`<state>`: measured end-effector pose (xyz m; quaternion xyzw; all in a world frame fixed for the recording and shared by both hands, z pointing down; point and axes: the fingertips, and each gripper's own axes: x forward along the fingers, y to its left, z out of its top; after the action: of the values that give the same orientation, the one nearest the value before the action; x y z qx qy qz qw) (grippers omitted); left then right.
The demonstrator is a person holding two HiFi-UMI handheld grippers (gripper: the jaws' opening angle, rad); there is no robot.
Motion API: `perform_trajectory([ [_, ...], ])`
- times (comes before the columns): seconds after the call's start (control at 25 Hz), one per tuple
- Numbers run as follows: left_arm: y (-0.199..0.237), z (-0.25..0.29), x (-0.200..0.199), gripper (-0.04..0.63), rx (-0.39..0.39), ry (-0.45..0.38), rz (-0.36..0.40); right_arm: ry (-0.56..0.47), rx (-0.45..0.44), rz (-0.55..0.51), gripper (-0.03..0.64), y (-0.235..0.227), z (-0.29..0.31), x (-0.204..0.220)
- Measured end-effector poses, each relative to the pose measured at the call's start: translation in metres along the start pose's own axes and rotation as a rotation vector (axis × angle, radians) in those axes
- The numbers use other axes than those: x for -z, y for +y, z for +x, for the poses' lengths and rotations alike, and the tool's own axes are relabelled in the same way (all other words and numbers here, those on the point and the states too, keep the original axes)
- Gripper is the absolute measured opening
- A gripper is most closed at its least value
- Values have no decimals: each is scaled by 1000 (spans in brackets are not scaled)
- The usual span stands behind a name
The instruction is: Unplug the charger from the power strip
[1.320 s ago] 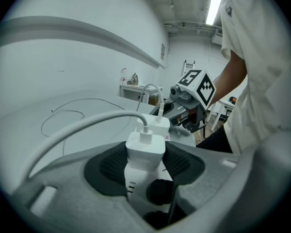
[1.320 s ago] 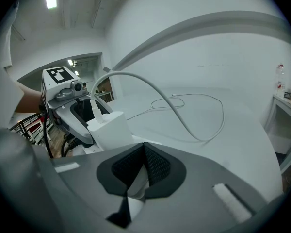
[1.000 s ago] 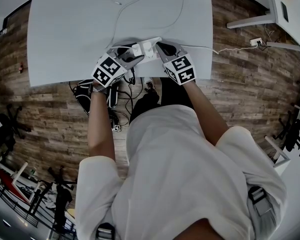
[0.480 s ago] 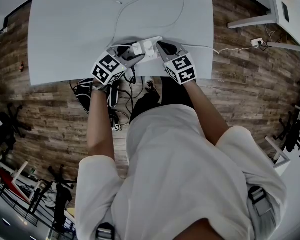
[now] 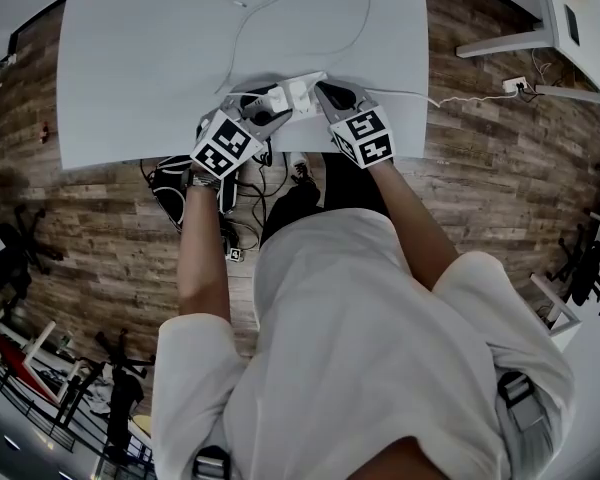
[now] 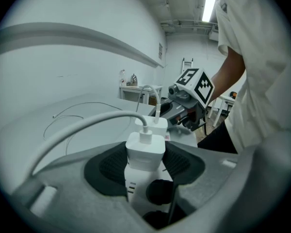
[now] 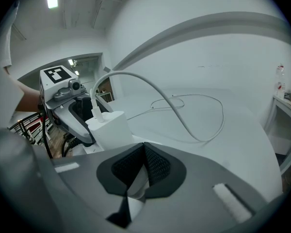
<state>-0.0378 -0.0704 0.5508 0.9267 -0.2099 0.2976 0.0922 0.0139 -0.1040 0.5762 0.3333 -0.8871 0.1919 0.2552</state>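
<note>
We note a long white plastic power strip [image 5: 298,93] lying at the near edge of a pale grey flat table [image 5: 160,48], above a brown wood-plank floor [image 5: 480,118]; the person's two grippers meet it from either side.

The left gripper [image 5: 267,108] comes in at the strip's left end; in the left gripper view its jaws stand fairly wide, and their dark ribbed pads [image 6: 109,166] press the two flanks of a white boxy plastic charger [image 6: 145,149]. This charger stands upright, seated in the strip; a thick white cable [image 6: 82,125] leaves its top and arches off to the left across the table.

Just beyond it on the same strip we see a second white boxy charger [image 6: 157,125], also plugged in; its thinner cord rises straight up.

The right gripper [image 5: 327,93] holds the strip's other end; in the right gripper view its jaws are drawn narrow, pinching the white edge of the strip between the pads.

Both grippers point down at a slant toward the table.
</note>
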Motion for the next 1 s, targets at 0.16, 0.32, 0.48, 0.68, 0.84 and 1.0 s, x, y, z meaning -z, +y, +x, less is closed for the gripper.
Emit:
perform_trajectory([
  [0.16, 3, -7, -19, 230, -29, -22, 60, -3, -1, -1, 3, 0, 0, 0],
  [0.32, 5, -11, -26, 230, -1, -35, 53, 0, 3, 7, 3, 0, -1, 1],
  [0.48, 4, -12, -27, 230, -1, -47, 31, -2, 4, 6, 3, 0, 0, -1],
  [0.68, 2, -13, -23, 230, 7, -31, 30, -5, 9, 9, 3, 0, 0, 0],
  [0.84, 7, -12, -17, 233, 6, -43, -9, -3, 8, 12, 3, 1, 0, 0],
  [1.0, 16, -12, -5, 235, -4, -43, -70, -2, 8, 10, 3, 0, 0, 0],
])
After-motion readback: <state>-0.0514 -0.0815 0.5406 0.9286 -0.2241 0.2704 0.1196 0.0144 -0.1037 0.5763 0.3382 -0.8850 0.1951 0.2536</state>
